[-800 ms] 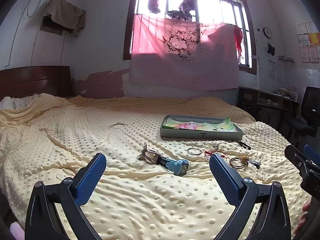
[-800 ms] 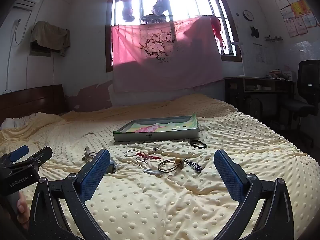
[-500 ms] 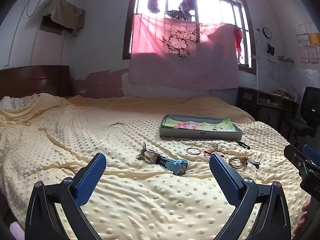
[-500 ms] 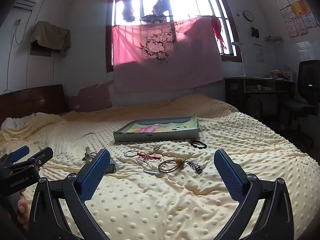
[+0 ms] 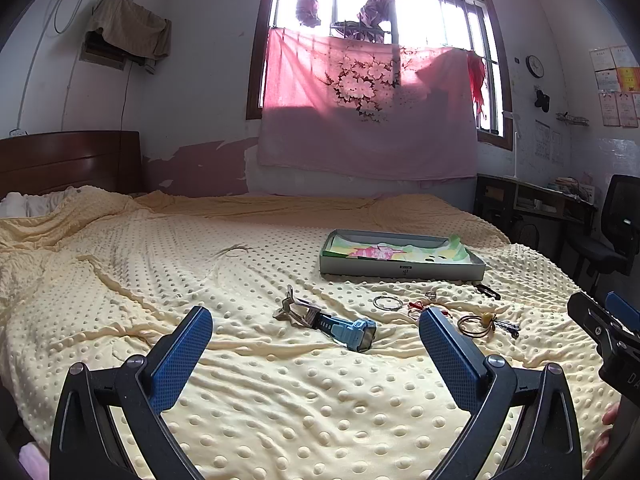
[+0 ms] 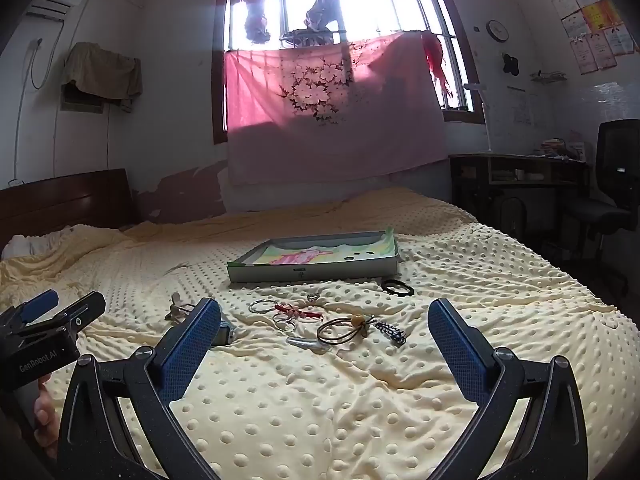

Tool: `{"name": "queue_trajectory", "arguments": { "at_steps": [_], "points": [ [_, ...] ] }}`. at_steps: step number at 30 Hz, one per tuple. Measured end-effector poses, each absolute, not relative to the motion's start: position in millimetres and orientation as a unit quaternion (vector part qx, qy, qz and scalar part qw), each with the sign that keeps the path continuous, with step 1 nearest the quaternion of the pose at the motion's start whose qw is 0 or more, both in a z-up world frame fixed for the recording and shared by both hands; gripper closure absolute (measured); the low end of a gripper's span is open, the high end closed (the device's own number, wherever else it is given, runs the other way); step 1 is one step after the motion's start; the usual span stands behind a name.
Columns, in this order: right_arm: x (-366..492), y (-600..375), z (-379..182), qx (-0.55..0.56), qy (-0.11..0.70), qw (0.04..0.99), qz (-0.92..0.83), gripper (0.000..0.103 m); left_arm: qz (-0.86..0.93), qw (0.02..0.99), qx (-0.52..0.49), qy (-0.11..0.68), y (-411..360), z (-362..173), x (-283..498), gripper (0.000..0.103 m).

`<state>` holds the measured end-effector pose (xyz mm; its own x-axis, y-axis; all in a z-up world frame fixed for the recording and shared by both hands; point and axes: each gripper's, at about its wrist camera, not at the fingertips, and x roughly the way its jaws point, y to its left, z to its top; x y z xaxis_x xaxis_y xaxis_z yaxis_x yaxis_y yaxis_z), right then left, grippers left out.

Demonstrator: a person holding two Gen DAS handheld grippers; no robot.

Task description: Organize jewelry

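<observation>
Daylight floods in through the barred window [image 5: 384, 12] ahead of me, blown out to white glare, brightest in my right view. A pink cloth [image 6: 332, 108] below it glows where sun passes through. The room is dimmer; the bedspread [image 5: 240, 380] is softly lit and sharp. Fisheye bending curves walls, and corners go black.

Nubbly matt yellow cloth bedspread [image 5: 280, 400], shiny metal rings [image 6: 262, 306], glossy blue plastic watch [image 5: 354, 330].
</observation>
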<state>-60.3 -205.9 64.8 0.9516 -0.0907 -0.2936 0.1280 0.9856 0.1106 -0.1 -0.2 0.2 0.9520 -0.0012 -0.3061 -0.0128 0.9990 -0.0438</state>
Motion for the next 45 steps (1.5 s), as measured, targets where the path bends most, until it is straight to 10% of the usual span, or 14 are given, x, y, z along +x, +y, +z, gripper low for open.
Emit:
{"name": "queue_trajectory", "arguments": {
  "at_steps": [45],
  "points": [
    [-60.9,-206.2,64.3,0.065,0.146,0.986,-0.056,0.001,0.003,0.988,-0.024,0.154,0.1,0.0,-0.2,0.000]
  ]
}}
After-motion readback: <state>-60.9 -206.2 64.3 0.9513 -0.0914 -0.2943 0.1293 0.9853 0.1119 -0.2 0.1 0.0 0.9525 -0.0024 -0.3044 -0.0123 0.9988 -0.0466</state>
